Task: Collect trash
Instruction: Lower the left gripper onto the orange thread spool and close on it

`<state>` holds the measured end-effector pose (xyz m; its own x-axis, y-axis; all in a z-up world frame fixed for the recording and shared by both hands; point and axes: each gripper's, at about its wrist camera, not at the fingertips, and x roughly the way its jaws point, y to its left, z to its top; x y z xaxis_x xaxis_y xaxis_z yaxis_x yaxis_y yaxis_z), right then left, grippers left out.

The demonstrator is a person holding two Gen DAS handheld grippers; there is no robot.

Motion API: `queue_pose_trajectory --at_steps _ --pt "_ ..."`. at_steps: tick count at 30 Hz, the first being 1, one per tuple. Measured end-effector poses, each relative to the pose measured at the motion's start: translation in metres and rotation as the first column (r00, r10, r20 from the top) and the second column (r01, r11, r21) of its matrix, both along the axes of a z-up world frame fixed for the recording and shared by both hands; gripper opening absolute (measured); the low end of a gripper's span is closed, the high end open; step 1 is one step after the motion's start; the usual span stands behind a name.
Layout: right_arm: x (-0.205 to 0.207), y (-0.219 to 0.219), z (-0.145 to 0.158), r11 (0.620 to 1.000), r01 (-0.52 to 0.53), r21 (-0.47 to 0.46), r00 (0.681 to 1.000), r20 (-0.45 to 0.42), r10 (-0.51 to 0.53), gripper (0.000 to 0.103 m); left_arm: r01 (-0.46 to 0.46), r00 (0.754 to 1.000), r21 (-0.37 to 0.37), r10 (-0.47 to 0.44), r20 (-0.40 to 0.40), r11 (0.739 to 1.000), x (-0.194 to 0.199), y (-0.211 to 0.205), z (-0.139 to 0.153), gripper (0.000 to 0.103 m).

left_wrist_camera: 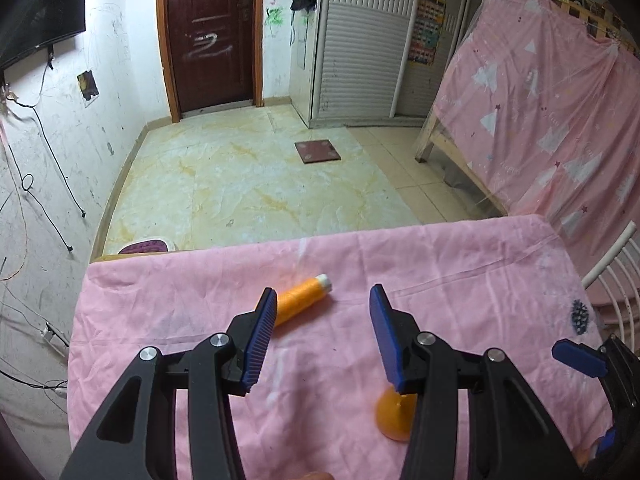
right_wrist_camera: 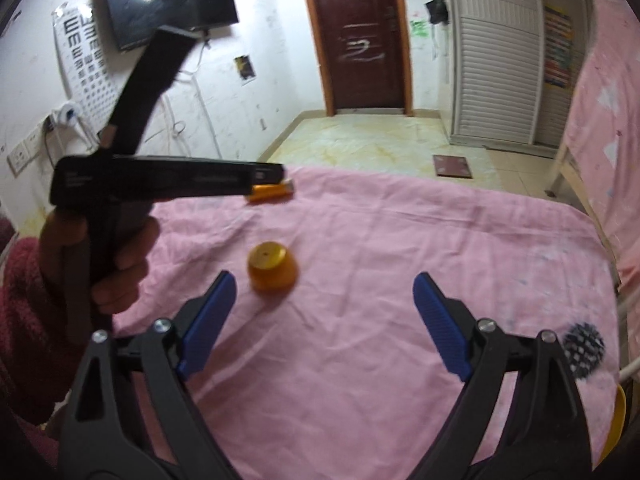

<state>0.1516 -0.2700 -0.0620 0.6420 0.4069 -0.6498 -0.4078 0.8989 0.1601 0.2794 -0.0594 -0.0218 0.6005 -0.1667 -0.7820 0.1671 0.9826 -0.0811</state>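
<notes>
On the pink cloth [right_wrist_camera: 380,280] that covered the table, three pieces of likely trash lay apart from one another, and they were best taken in order from left to right. Farthest left and toward the far edge lay the orange spool [left_wrist_camera: 302,298] on its side, its white end pointing away. The left gripper [left_wrist_camera: 323,330] hovered above it with nothing between its blue pads, the jaws partly open and already wider than the spool. The spool sat just beyond the left pad, so the gripper needed to shift slightly left and forward before descending. Because a cylinder on cloth probably rolls, the pads should have closed across its width, not along its length. Nearer the middle stood the orange cap [right_wrist_camera: 273,266], upside down, broad rim on the cloth. The right gripper [right_wrist_camera: 324,322] was spread wide and empty, with the cap just ahead of its left pad. It needed to centre on the cap and grip low on the flared wall, since the taper could squeeze it upward. At the right edge lay the black spiky ball [right_wrist_camera: 583,350], untouched.
</notes>
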Motion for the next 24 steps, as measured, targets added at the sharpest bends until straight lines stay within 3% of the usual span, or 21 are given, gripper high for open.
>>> queue_pose_trajectory --at_steps 11,24 --pt "0.017 0.035 -0.012 0.997 -0.078 -0.029 0.996 -0.045 0.077 0.087 0.011 0.999 0.019 -0.01 -0.046 1.0 0.035 0.005 -0.019 0.041" --pt "0.024 0.05 -0.022 0.992 -0.113 -0.052 0.991 -0.073 0.11 0.087 0.007 0.997 0.083 -0.001 -0.071 0.997 0.044 0.002 -0.031 0.041"
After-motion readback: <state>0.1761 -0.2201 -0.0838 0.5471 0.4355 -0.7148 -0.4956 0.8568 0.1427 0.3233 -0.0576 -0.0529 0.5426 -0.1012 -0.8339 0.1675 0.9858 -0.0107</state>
